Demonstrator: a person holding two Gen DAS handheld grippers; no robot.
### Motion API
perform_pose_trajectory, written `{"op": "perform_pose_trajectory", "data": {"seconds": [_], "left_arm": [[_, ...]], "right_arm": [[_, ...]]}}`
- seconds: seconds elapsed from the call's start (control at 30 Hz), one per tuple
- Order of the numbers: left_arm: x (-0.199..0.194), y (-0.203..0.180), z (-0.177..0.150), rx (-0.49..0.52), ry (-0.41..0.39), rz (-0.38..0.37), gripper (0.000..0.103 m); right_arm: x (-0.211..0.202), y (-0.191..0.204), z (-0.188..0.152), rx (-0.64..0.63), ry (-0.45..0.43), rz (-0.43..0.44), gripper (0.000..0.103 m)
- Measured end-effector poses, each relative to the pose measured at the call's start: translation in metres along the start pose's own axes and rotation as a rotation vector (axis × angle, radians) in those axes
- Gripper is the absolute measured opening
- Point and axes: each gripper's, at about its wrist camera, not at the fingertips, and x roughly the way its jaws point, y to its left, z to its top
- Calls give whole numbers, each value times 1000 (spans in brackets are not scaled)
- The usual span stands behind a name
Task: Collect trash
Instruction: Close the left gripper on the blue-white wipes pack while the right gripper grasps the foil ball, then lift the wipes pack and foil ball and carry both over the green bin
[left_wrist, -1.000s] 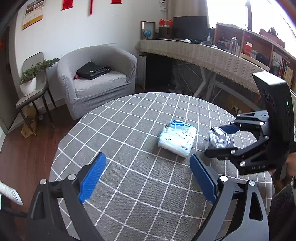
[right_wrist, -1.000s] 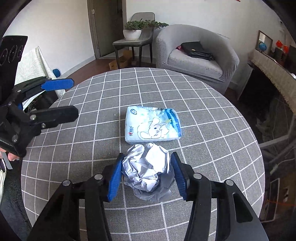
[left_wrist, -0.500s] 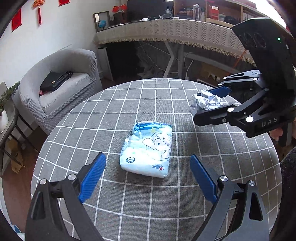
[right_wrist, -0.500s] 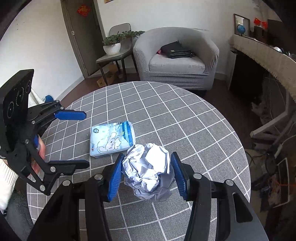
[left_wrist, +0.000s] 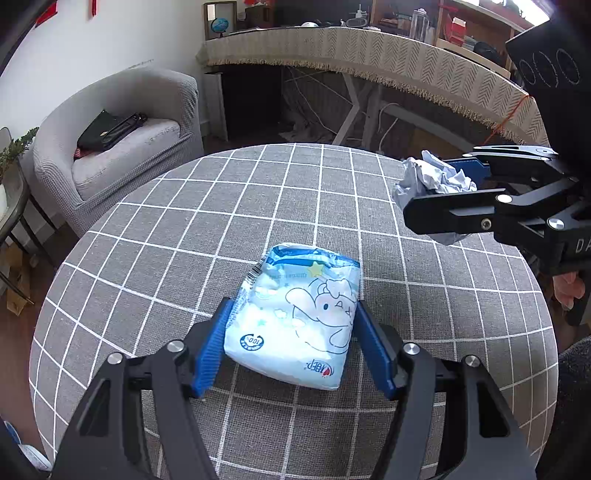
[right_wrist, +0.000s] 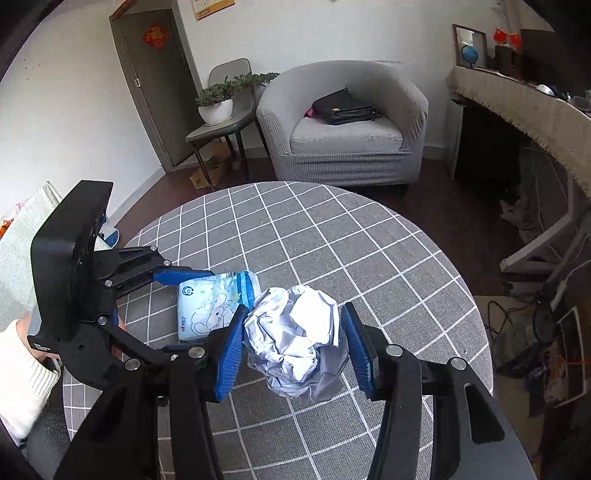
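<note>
Your left tongs (left_wrist: 291, 341) are closing around the tissue pack (left_wrist: 295, 317) on the counter (left_wrist: 184, 229); your right tongs (right_wrist: 291, 345) grip crumpled paper (right_wrist: 295, 339), lifted clear for disposal.

Both claws share one build: matte black arms dotted with round silver screws, each tipped with ribbed blue pads (left_wrist: 212, 347). The right claw (left_wrist: 434, 194) shows white lettering on its black body. Beside the left claw (right_wrist: 184, 314), a white knitted sleeve (right_wrist: 22, 384) with ribbed cuff.
</note>
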Motion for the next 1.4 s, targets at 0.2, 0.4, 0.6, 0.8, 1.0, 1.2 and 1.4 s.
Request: {"op": "perform_pose_trajectory", "data": {"seconds": [0.2, 0.4, 0.6, 0.8, 1.0, 1.2, 1.4], "left_arm": [[-14, -2, -10, -68, -20, -33, 59], [-39, -7, -30, -125, -62, 26, 58], [-77, -4, -55, -220, -124, 114, 58], [-114, 7, -88, -324, -148, 197, 58], [-154, 21, -125, -414, -187, 286, 58], [-183, 29, -157, -475, -189, 355, 58], [-206, 38, -185, -515, -178, 427, 58]], "right_arm": [[-7, -1, -3, 33, -16, 2, 52], [-19, 13, -8, 55, -45, 17, 52], [-18, 43, -20, 60, -48, 50, 52], [-19, 67, -38, 53, -39, 67, 52], [-14, 95, -49, 38, -24, 83, 52], [-11, 129, -60, 3, -15, 103, 52], [-9, 169, -65, -51, -10, 147, 52]]}}
